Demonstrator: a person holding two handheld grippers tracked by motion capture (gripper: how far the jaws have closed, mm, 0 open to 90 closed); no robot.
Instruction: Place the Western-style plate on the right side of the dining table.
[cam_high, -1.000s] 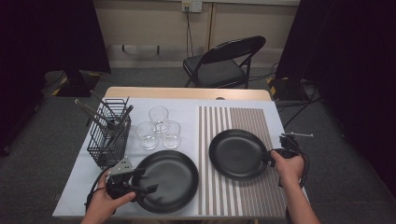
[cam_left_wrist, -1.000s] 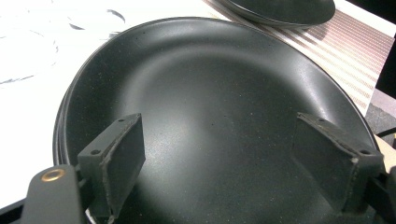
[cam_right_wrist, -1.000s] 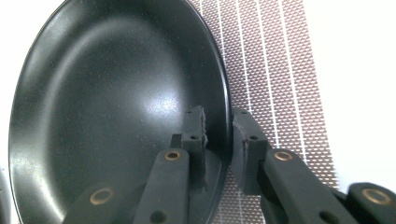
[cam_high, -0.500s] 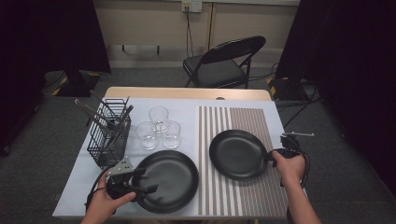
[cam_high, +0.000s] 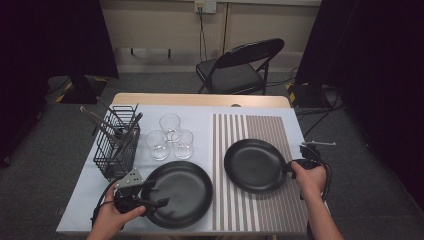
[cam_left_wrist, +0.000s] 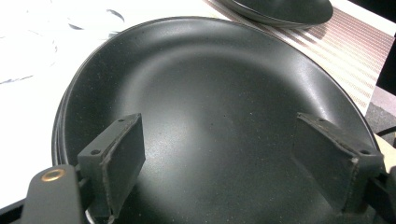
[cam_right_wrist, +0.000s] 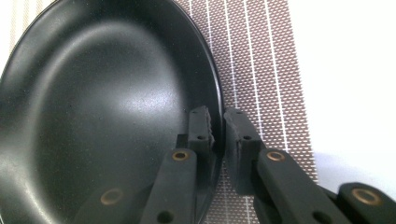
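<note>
- Plates sit low in the high view: the right gripper (cam_high: 291, 167) pinches the rim of the smaller black plate (cam_high: 255, 165) on the striped mat (cam_high: 250, 130), seemingly to lift it; the left gripper (cam_high: 155, 194) gapes over the larger plate (cam_high: 177, 194).
- Left gripper view: matte, speckled larger plate (cam_left_wrist: 210, 107) lies under wide jaws, untouched.
- Right gripper view: narrow jaws, having just closed, clamp the round plate's (cam_right_wrist: 93, 107) right rim above the woven mat (cam_right_wrist: 261, 70).
</note>
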